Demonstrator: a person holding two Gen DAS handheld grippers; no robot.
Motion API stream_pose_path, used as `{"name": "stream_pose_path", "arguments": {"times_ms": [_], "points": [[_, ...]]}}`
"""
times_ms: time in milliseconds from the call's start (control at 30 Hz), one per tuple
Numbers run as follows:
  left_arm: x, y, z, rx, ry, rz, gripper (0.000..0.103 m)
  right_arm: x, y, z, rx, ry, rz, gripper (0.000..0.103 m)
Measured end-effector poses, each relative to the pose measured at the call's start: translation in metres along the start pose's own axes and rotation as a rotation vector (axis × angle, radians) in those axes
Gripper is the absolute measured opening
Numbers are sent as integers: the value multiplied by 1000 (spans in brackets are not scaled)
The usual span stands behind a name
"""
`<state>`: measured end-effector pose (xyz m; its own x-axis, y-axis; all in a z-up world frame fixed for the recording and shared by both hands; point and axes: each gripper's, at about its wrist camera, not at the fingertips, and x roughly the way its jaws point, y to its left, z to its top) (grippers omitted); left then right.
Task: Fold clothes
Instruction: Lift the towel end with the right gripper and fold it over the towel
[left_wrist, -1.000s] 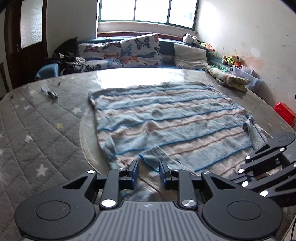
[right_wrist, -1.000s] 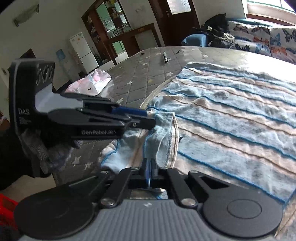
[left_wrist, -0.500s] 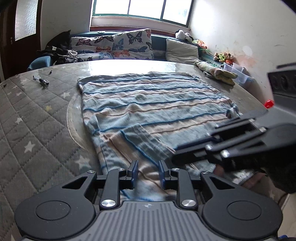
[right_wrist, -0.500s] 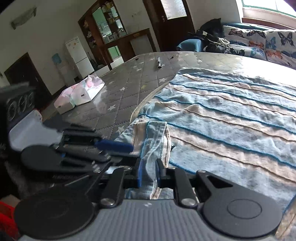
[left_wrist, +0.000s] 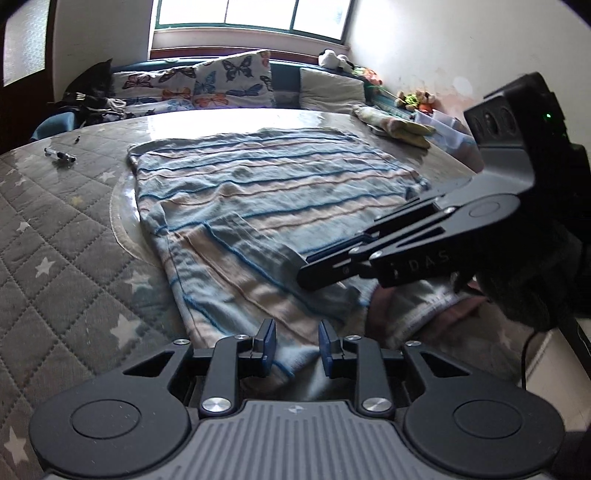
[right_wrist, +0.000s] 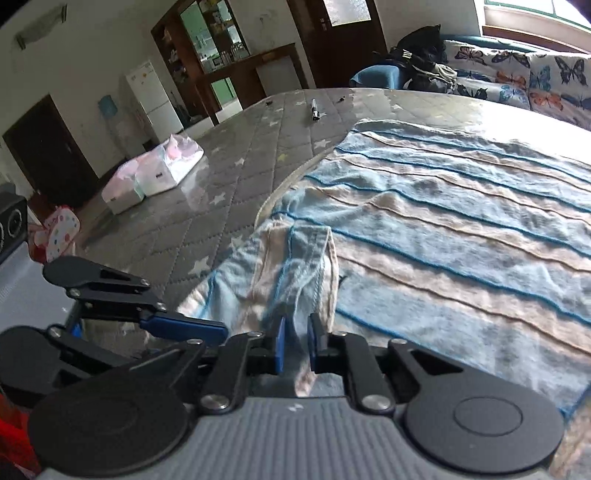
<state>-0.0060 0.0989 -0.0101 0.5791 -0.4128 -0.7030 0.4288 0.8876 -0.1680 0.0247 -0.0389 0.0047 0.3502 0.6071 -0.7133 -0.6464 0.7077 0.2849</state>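
A garment with blue and beige stripes (left_wrist: 258, 192) lies spread flat on the table, a sleeve flap folded over its near part. My left gripper (left_wrist: 296, 347) sits at the garment's near edge, its blue pads closed on a bunch of that cloth. My right gripper (right_wrist: 295, 341) is at the near sleeve end (right_wrist: 295, 258). Its jaws are closing, and a strip of the cloth fills the narrow gap between them. Each gripper shows in the other's view: the right gripper (left_wrist: 306, 275) held by a gloved hand (left_wrist: 517, 288), the left gripper (right_wrist: 207, 330) low at the left.
A grey quilted cover with stars (left_wrist: 55, 240) lies over the table. A pen (right_wrist: 314, 110) lies far off, two tissue packs (right_wrist: 155, 177) near the left edge. Butterfly cushions (left_wrist: 221, 85) line the bench under the window. A folded cloth (left_wrist: 391, 125) lies at the far right.
The left gripper has drawn back along the near edge, and the right gripper now reaches across its view. The right jaws, pinched tight on the cloth before, stand slightly apart.
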Motion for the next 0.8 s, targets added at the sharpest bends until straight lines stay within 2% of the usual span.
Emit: {"name": "stream_pose_path", "arguments": {"times_ms": [200, 267, 333, 400, 433, 667, 767, 800], "points": [[-10, -5, -1, 27, 3, 3, 28, -16, 14, -13, -83, -20, -76, 14], [-14, -7, 0, 46, -4, 15, 29, -16, 17, -18, -96, -1, -92, 14], [-20, -11, -1, 81, -11, 33, 32, -18, 19, -22, -103, 1, -106, 14], [-26, -16, -3, 124, -18, 50, 42, -29, 18, -25, -95, -16, -114, 14], [-28, -19, -5, 149, -20, 60, 44, -34, 18, -26, -91, -25, -117, 14], [-24, -44, -24, 343, -35, 106, 46, -80, 4, -51, -51, -38, -215, 17], [-17, -55, -29, 424, -44, 120, 47, -99, -3, -66, -43, -30, -266, 35], [-15, -58, -31, 449, -47, 125, 47, -105, -3, -71, -49, -27, -280, 35]]}}
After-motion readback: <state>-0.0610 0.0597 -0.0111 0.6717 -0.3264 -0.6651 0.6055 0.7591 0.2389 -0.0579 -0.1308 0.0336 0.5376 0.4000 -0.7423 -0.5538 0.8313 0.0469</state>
